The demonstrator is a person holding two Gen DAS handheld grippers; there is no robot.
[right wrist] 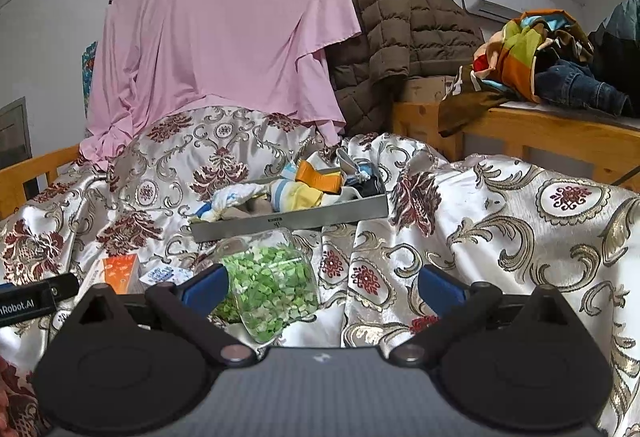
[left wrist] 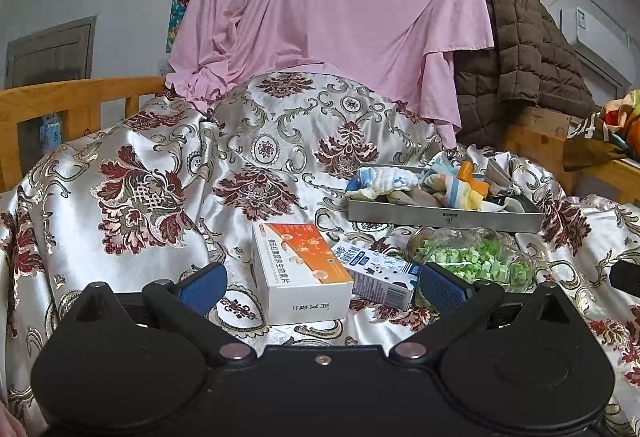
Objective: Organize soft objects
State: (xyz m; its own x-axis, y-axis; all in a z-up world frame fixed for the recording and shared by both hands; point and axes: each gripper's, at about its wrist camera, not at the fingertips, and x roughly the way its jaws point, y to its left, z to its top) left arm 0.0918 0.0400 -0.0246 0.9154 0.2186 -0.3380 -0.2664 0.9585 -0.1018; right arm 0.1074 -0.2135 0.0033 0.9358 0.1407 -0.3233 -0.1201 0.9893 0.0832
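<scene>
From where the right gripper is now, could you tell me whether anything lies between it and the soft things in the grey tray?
Yes. The open right gripper faces the grey tray of socks and cloths, but a clear jar of green bits lies on its side just in front of the tray, by the gripper's left finger. A higher approach looks clear.

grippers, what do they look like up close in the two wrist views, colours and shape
Both look alike: the left gripper and right gripper each have a matte black body with two rounded, teardrop-shaped lobes, silver pivot bolts and black link arms that carry ribbed blue finger pads. The right wrist view also shows a black part of the left gripper at the left edge, with white lettering that ends in "Robot.AI".
</scene>
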